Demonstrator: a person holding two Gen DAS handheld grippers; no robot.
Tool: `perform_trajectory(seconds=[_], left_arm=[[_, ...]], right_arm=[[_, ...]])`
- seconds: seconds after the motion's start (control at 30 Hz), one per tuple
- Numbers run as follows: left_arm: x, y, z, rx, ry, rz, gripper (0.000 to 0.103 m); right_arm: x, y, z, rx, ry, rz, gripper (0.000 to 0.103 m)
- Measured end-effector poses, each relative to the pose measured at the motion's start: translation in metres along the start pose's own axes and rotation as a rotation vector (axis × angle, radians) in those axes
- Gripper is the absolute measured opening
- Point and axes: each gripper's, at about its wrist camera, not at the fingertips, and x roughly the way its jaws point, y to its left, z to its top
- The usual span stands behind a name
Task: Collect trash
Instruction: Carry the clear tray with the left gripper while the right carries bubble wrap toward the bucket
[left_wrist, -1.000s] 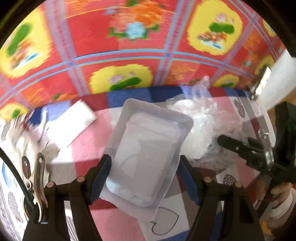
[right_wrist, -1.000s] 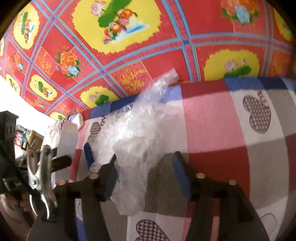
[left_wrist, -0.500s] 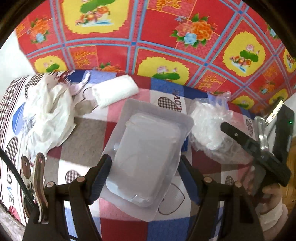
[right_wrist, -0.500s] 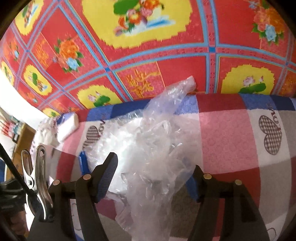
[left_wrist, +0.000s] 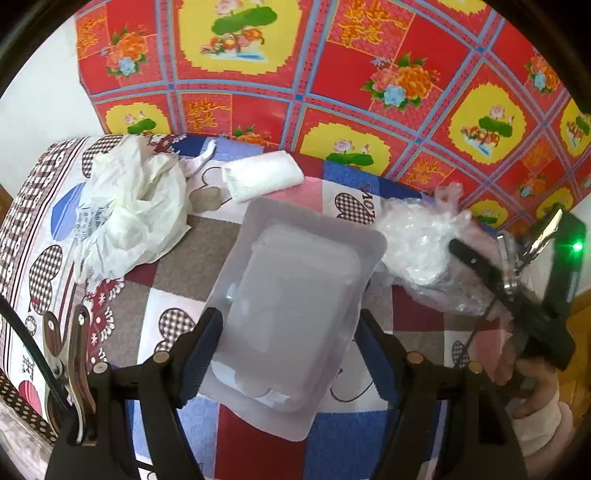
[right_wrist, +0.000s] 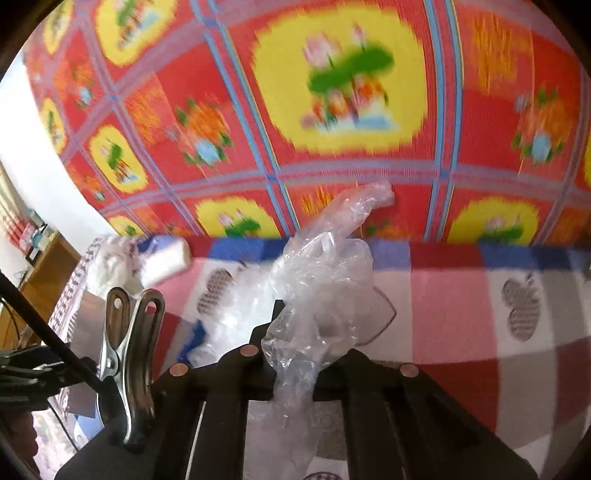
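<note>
Checked heart-print cloth (left_wrist: 177, 273), "LOVE" legible. L→R: white bag (left_wrist: 129, 206), folded tissue (left_wrist: 262, 177), clear blister tray (left_wrist: 295, 314) clamped in my left gripper (left_wrist: 288, 350), contents unclear. Right gripper (right_wrist: 291, 332) just closed, jaws together on crumpled clear film (right_wrist: 321, 280).

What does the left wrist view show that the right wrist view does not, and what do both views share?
Only the left wrist view shows the left gripper holding the clear plastic blister tray, and the person's hand on the other tool.

Only the right wrist view shows the right gripper with its fingers just closed on the clear plastic bag.

Both show that bag, the white folded wad, the crumpled white bag and the checked cloth.
</note>
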Motion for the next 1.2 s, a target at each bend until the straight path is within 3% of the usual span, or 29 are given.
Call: perform_trajectory(seconds=[0.33, 0.7, 1.2], left_arm=[[-0.029, 0.026, -0.008, -0.014, -0.042, -0.003, 0.077], [-0.077, 0.077, -0.044, -0.004, -0.079, -0.024, 0.077], [-0.141, 0.17, -0.085, -0.056, -0.149, 0.005, 0.077]], right_arm=[[-0.054, 0.043, 0.0, -0.02, -0.089, 0.008, 0.008], [-0.097, 0.122, -0.024, -0.076, -0.152, 0.019, 0.007], [-0.105, 0.235, -0.066, -0.122, -0.146, 0.107, 0.007]])
